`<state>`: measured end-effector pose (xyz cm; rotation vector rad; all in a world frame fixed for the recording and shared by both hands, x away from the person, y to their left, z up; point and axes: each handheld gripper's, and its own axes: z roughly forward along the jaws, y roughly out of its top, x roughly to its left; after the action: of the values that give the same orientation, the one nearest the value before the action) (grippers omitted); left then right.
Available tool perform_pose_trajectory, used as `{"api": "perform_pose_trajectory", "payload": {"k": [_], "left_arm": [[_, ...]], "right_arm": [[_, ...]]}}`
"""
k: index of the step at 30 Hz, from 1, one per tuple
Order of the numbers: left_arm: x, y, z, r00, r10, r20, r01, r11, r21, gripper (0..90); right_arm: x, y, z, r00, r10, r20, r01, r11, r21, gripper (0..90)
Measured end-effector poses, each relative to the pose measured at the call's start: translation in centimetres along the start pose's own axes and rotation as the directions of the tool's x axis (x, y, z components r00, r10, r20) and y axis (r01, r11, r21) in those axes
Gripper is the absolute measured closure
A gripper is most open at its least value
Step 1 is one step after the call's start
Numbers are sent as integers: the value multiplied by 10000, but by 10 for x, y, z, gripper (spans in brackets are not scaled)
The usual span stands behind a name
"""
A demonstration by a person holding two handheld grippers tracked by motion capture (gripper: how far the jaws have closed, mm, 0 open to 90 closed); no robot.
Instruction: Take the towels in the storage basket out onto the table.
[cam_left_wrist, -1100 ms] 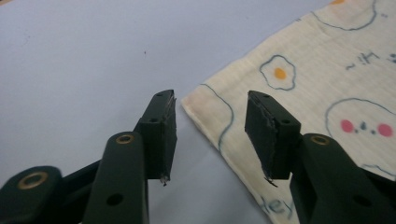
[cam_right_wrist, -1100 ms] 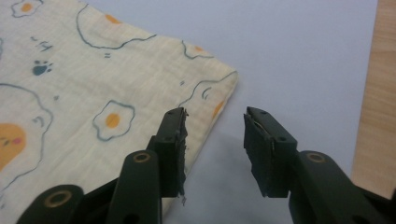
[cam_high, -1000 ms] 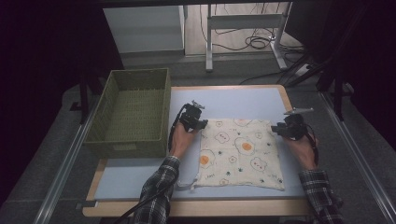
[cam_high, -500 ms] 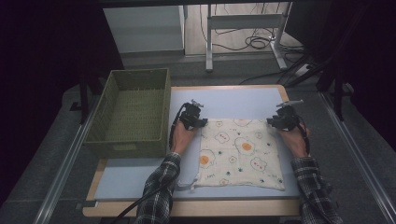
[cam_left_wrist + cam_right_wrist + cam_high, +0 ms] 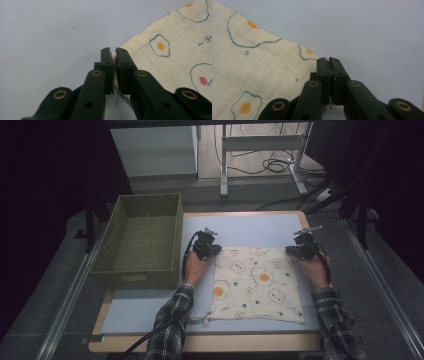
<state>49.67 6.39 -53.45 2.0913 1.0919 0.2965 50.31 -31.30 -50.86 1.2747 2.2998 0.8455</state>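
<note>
Flanking the cloth (image 5: 257,285) on the desk (image 5: 150,310), a green basket (image 5: 137,242) stands just left, apart from it. Left tongs (image 5: 216,250) and right tongs (image 5: 291,250) have just closed, each gripping a far cloth corner.

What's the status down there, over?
Left tongs and right tongs have just closed, each pinching a far corner of the cream egg-print cloth. Cloth flat on table. Nothing in the way.
</note>
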Motion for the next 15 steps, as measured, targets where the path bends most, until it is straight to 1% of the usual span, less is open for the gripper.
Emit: {"api": "perform_pose_trajectory", "payload": {"k": [1,2,3,4,5,6,7,8,9,10,11,12,13,15], "left_arm": [[0,1,0,9999,112,-71,-112,9999,24,867],[-1,2,0,9994,210,-259,-211,9998,-33,868],[-1,4,-1,9990,231,-371,-235,9996,-124,869],[0,7,-2,9989,135,-439,-147,9996,-257,870],[1,12,-4,9979,97,-645,-123,9991,-403,870],[2,17,-6,9963,101,-852,-151,9982,-583,870],[3,23,-10,9956,32,-940,-103,9971,-750,870],[3,28,-13,9954,-22,-962,-54,9969,-790,869],[0,30,-16,9926,258,-1190,-342,9971,-685,870],[0,30,-16,9926,258,-1190,-342,9971,-685,869],[-2,28,-17,9907,423,-1290,-503,9969,-597,869],[-4,26,-18,9899,498,-1325,-576,9968,-558,869],[-6,23,-19,9903,517,-1288,-591,9968,-544,869],[-10,16,-22,9911,462,-1248,-544,9965,-637,867]], "right_arm": [[0,1,0,10000,-26,45,26,10000,-7,872],[0,2,-1,10000,-8,21,8,10000,-54,872],[-2,4,-2,10000,23,-12,-23,9999,-108,871],[-3,6,-3,10000,64,30,-63,9998,-169,872],[-6,12,-5,9998,54,198,-49,9997,-245,872],[-6,12,-5,9998,54,198,-49,9997,-245,872],[-8,16,-6,9996,77,258,-70,9996,-290,873],[-9,20,-9,9994,193,295,-181,9990,-413,874],[-10,24,-16,9992,333,207,-318,9969,-714,874],[-10,24,-16,9992,333,207,-318,9969,-714,874],[-10,23,-18,9994,305,139,-292,9962,-816,874],[-9,22,-20,9996,268,127,-256,9962,-826,874],[-8,19,-21,9997,199,154,-186,9965,-812,874],[-8,12,-26,9999,163,-2,-163,9960,-877,873]]}}
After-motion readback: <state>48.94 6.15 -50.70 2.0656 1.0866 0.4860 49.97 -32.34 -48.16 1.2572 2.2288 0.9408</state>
